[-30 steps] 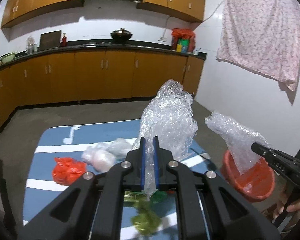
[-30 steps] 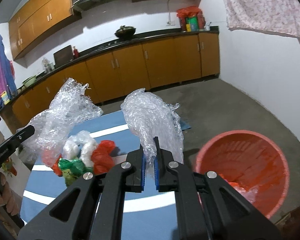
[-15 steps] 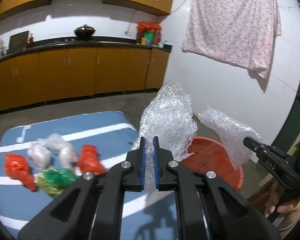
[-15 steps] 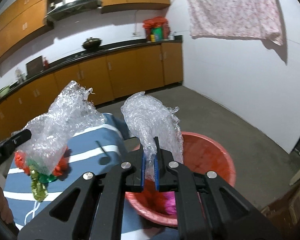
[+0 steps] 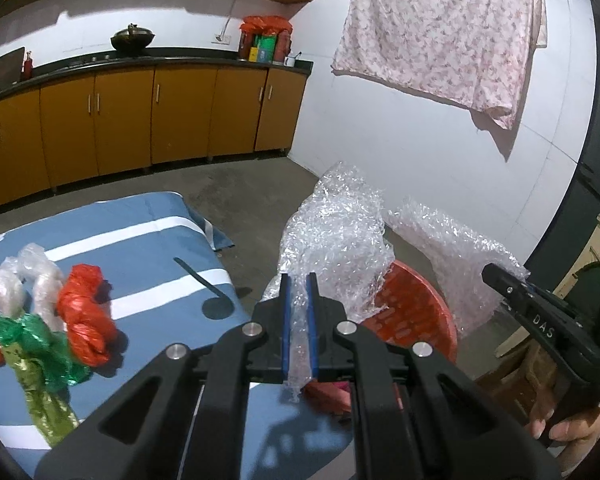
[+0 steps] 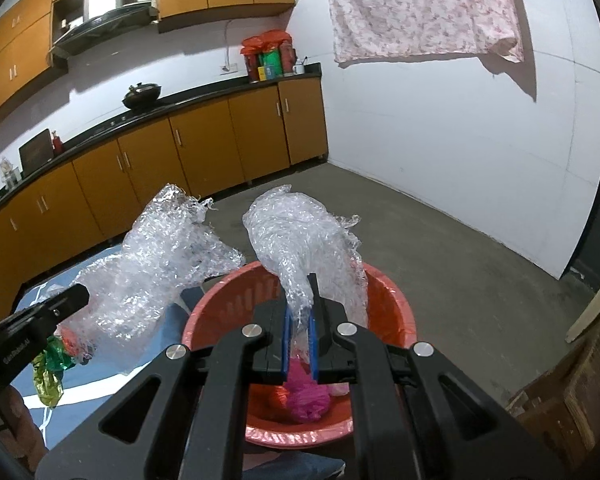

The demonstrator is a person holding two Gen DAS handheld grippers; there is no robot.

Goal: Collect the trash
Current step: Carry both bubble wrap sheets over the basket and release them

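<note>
Both grippers, each with fingers clamped on a crumpled sheet of clear bubble wrap, have swung from over the blue striped counter to the round red plastic basin: right gripper directly above it, left gripper at its rim, so release is the likely next step.

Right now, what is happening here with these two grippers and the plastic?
A person is collecting trash. The left gripper and the right gripper each pinch a sheet of bubble wrap above the red bin. Red, green and clear plastic bags lie on the blue mat.
</note>
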